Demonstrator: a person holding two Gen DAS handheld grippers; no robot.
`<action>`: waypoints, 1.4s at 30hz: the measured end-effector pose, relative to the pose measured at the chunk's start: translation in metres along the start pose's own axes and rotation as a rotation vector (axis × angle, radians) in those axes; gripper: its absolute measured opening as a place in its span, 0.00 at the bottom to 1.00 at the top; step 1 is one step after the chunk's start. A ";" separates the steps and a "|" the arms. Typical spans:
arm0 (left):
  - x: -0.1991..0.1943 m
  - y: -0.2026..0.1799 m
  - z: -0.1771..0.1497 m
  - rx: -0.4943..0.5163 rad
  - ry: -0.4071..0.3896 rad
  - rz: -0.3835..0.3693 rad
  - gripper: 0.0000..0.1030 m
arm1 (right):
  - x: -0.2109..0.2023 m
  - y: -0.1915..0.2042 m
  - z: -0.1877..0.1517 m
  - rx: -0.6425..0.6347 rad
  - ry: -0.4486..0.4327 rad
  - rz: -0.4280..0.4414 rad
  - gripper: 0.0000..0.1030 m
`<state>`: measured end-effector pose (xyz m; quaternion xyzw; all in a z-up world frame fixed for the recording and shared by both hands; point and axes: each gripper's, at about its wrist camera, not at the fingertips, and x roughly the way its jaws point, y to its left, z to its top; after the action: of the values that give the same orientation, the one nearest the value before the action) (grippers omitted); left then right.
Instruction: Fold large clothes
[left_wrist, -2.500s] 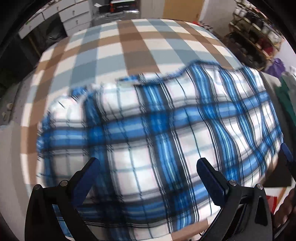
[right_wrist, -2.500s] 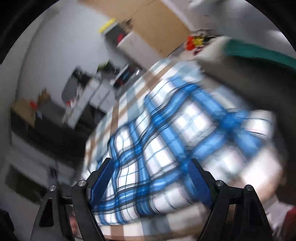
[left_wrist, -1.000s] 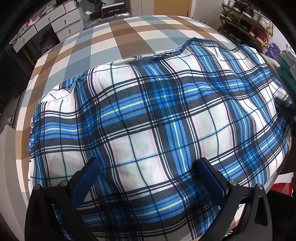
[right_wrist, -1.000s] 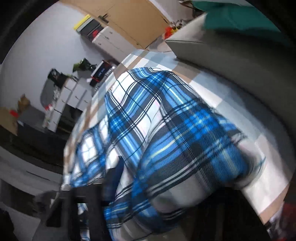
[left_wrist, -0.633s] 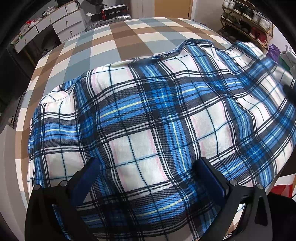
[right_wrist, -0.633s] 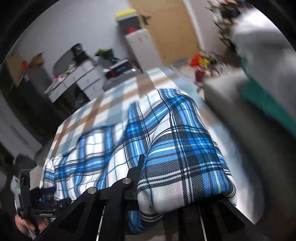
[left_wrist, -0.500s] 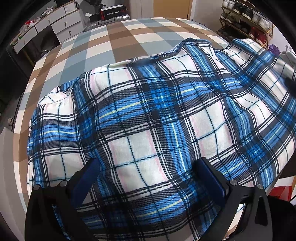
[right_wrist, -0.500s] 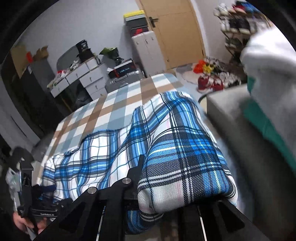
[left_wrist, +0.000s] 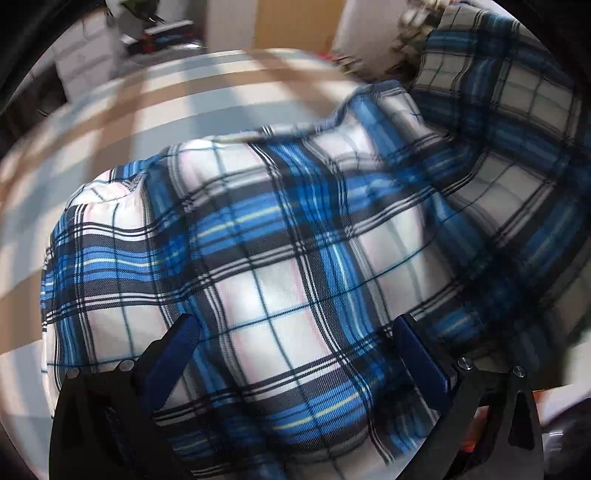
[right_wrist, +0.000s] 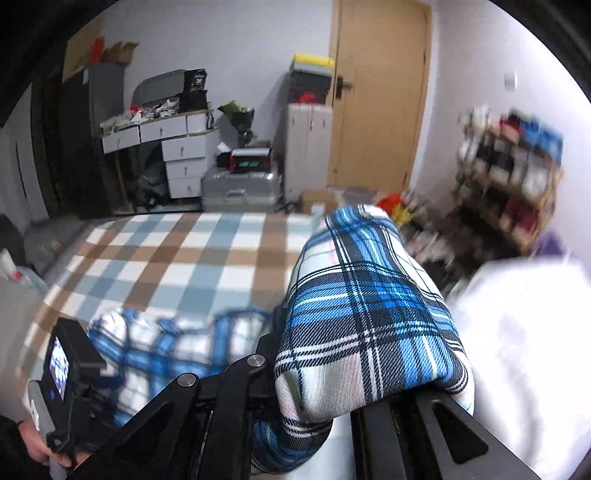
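Blue plaid shirt (left_wrist: 280, 258) lies spread on the checked bedcover (left_wrist: 155, 110), filling most of the left wrist view. Its long axis runs from about 8 o'clock to 2 o'clock there, the 2 o'clock end lifted off the bed and rising toward the frame edge. Left gripper (left_wrist: 295, 347) hangs over the near part of the cloth, jaws spread wide, nothing between the blue pads (left_wrist: 173, 350). Right gripper (right_wrist: 314, 398) is clenched on a bunched fold of the shirt (right_wrist: 365, 314); its jaws have just been closing, cloth pinched between them, the fold bulging toward 12 o'clock. In that view a hand (right_wrist: 37, 446) grips the other tool at 8 o'clock. Door (right_wrist: 376, 96) at 12 o'clock.
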<state>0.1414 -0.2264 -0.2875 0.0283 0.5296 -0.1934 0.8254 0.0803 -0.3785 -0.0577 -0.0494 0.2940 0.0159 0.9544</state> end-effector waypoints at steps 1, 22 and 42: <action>-0.015 0.005 0.006 -0.047 -0.043 -0.038 0.99 | -0.006 0.007 0.008 -0.038 -0.023 -0.023 0.08; -0.130 0.182 -0.050 -0.346 -0.198 -0.068 0.98 | 0.036 0.272 -0.162 -0.522 0.214 0.188 0.66; -0.046 0.082 -0.011 0.030 0.119 -0.134 0.48 | 0.017 0.077 -0.159 0.652 0.074 0.834 0.77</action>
<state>0.1434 -0.1344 -0.2647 0.0168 0.5756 -0.2540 0.7771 0.0012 -0.3182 -0.2043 0.3705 0.3117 0.3003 0.8218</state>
